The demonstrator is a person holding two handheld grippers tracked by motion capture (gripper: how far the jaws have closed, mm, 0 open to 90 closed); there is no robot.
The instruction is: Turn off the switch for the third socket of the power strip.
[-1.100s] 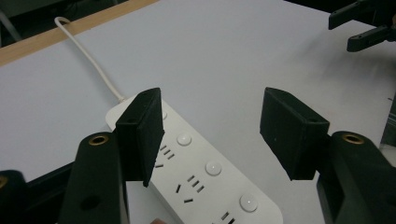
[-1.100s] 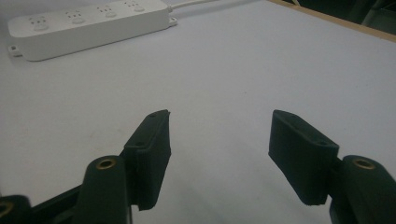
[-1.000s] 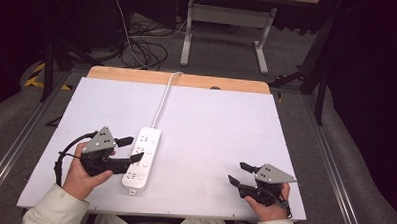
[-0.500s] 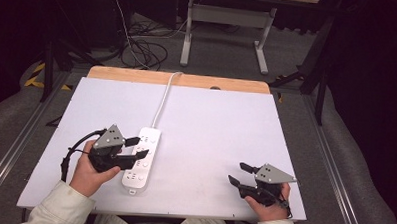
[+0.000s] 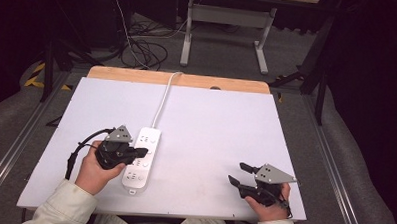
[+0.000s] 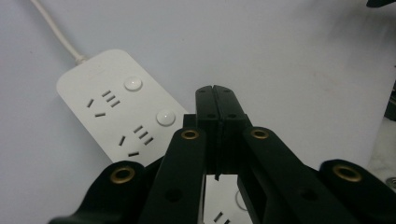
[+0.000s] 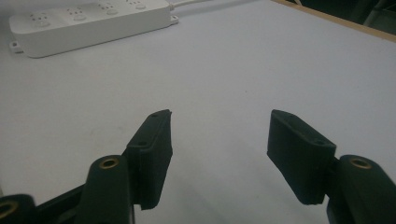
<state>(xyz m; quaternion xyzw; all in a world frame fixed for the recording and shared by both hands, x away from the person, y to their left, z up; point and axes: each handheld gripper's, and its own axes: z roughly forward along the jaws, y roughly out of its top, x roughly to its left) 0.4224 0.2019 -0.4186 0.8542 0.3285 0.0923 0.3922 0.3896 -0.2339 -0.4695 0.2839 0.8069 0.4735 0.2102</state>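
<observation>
A white power strip (image 5: pixel 141 159) lies flat near the table's front left, and its cord (image 5: pixel 164 98) runs off toward the far edge. My left gripper (image 5: pixel 143 151) hovers over the strip's middle, pointing right. In the left gripper view the power strip (image 6: pixel 116 107) shows sockets and round buttons just beyond my left gripper (image 6: pixel 215 88). Its jaws have just been closing and now meet with nothing between them. My right gripper (image 5: pixel 237 173) rests at the front right, open and holding nothing. In the right gripper view, bare table lies between the pads of my right gripper (image 7: pixel 219 123), and the power strip (image 7: pixel 88 21) sits far off.
The white tabletop (image 5: pixel 211 122) has a wooden strip (image 5: pixel 187 81) along its far edge. Loose cables (image 5: pixel 144 45) and a metal stand (image 5: pixel 224 23) sit on the floor beyond. Dark padded rails flank the table on both sides.
My left hand has shifted right and a little down, over the power strip, and its jaws have gone from apart to together. The right hand has kept still.
</observation>
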